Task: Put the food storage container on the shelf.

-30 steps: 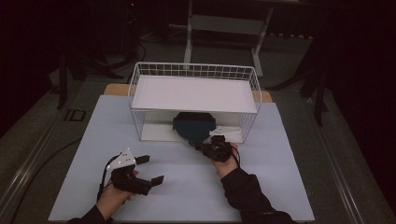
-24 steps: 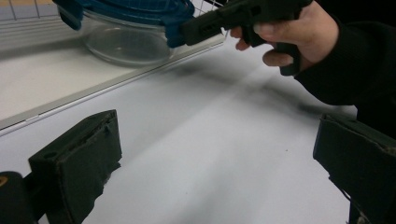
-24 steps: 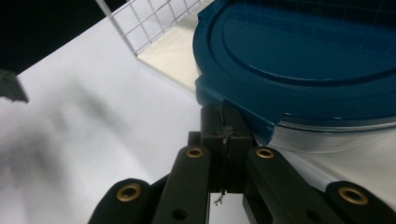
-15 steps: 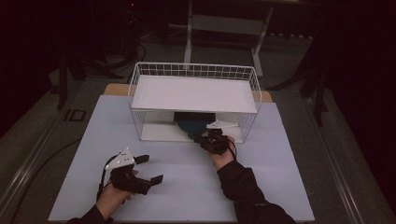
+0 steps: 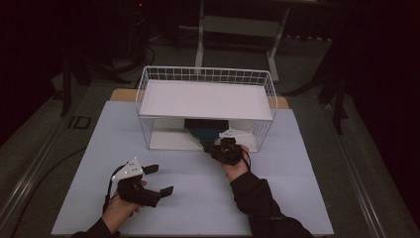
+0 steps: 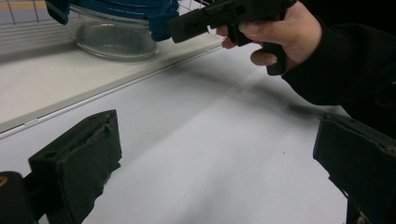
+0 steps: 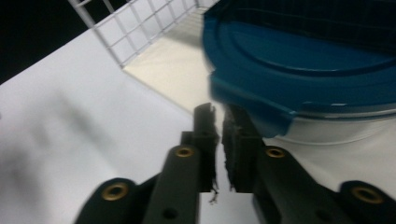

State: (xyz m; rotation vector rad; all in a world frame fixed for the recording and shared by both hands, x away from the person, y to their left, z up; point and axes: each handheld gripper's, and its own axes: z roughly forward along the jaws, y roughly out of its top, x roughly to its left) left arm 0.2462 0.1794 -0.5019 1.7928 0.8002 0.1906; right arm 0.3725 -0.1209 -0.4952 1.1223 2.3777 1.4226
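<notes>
A clear glass container with a blue lid stands on the bottom board under the white wire rack. My right gripper is at the rack's front opening. Its jaws are shut, and its tips rest against the lid's near edge with nothing seen between them. From the left gripper view, the right gripper reaches the lid next to the glass bowl. My left gripper hovers over the mat at the front left. It is open and empty.
The rack has a white upper shelf and a white base board. Its wire side wall rises left of the container. A pale mat covers the table. Dark stands and a table frame are behind.
The right gripper moved forward to the rack's opening, and the container went from in front of the rack to under its shelf. The left gripper stayed put.
</notes>
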